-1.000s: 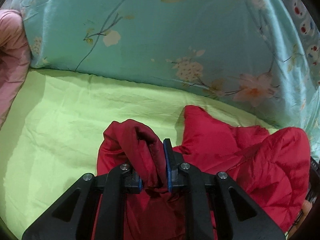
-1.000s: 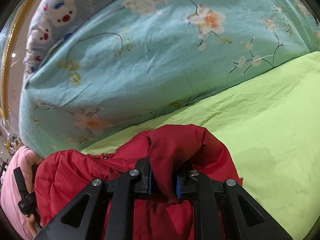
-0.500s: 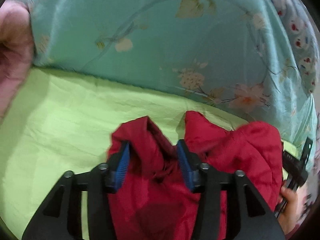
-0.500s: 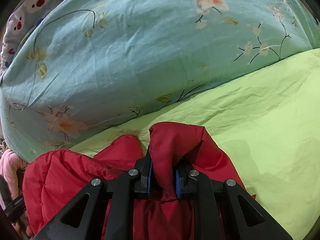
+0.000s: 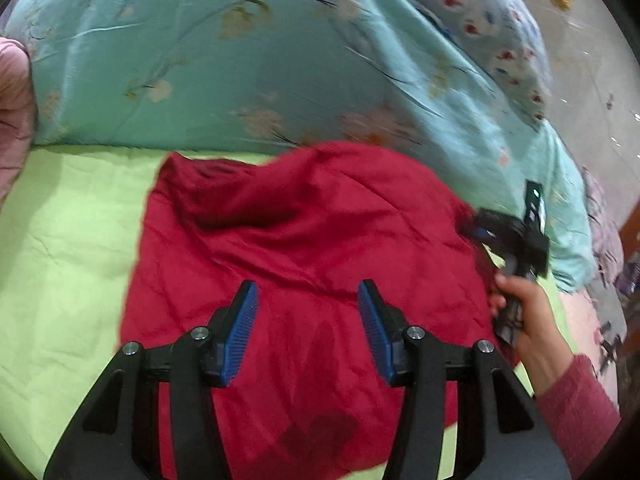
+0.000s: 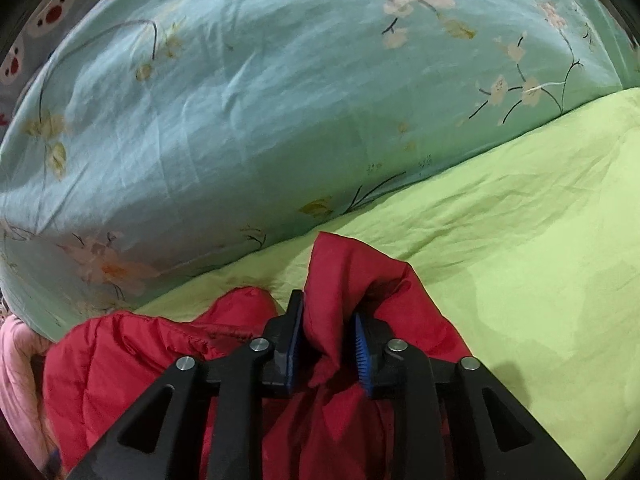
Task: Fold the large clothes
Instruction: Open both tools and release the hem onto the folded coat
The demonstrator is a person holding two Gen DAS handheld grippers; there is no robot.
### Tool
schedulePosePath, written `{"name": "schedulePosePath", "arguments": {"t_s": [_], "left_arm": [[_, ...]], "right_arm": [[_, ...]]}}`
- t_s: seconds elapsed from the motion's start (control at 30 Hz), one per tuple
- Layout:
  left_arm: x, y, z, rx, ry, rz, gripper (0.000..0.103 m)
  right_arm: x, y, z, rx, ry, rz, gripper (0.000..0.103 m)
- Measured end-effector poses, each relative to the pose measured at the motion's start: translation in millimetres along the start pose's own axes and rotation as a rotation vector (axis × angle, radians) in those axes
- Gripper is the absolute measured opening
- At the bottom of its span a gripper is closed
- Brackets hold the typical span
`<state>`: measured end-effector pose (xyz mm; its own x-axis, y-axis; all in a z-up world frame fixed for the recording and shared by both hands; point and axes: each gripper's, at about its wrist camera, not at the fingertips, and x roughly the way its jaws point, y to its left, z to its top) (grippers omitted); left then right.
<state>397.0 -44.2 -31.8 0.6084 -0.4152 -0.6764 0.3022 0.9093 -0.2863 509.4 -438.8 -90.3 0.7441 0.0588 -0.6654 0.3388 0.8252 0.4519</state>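
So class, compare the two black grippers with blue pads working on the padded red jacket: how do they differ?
The left gripper has its jaws spread wide, gripping nothing; the right gripper pinches a fold of the padded red jacket. The left hovers over flattened fabric, while the right's fold stands bunched. Both point toward the floral teal quilt across the lime-green sheet.

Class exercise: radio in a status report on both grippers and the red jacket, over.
Left gripper open, above the red jacket. Right gripper shut on a jacket fold. Jacket on green sheet; nothing blocking.

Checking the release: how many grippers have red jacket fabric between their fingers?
1: the right gripper has red jacket fabric between its fingers. The left gripper is open above it.
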Motion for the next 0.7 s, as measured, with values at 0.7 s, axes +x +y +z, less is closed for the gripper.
{"name": "schedulePosePath", "arguments": {"t_s": [0.7], "left_arm": [[-0.5,-42.1,-29.0,0.041,0.041,-0.092,0.05]], "right_arm": [[-120.6,3.2,-18.8,-0.143,-0.069,0.147,0.043]]}}
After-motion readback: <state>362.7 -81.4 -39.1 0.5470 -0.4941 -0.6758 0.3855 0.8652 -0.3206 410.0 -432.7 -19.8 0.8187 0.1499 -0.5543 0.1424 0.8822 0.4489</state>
